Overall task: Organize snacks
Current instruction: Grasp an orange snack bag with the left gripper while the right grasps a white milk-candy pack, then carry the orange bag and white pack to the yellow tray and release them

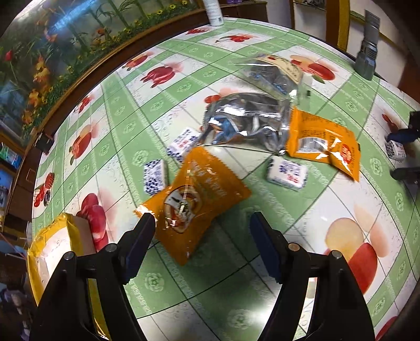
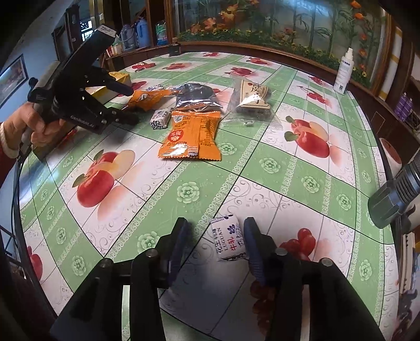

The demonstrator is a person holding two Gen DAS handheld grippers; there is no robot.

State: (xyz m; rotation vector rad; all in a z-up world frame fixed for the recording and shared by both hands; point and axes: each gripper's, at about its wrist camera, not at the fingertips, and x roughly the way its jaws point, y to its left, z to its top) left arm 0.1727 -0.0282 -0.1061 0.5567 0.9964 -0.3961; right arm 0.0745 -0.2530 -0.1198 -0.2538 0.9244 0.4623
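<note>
Left gripper (image 1: 202, 230): jaws wide apart, holding nothing, above the near orange packet (image 1: 194, 202), whose corner shows at the left fingertip.
Right gripper (image 2: 214, 236): jaws spread, a small white candy (image 2: 229, 241) lying between them against the right pad; no squeeze visible.
Snack pile: silver foil bag (image 1: 246, 120), second orange packet (image 1: 323, 141), clear brown-label bag (image 2: 252, 98) and blue-and-white candies (image 1: 287, 173) clustered mid-table.
Surface: glossy tablecloth (image 2: 275, 168) with green checks and apple prints.
Room: flower mural (image 2: 275, 23) behind a wooden ledge; white spray bottle (image 2: 344, 73) at the table's edge.
Left view only: yellow box (image 1: 60, 244) by the left finger.
Right view only: the person's hand (image 2: 31, 126) gripping the left tool; water jugs (image 2: 141, 32) in the corner.
</note>
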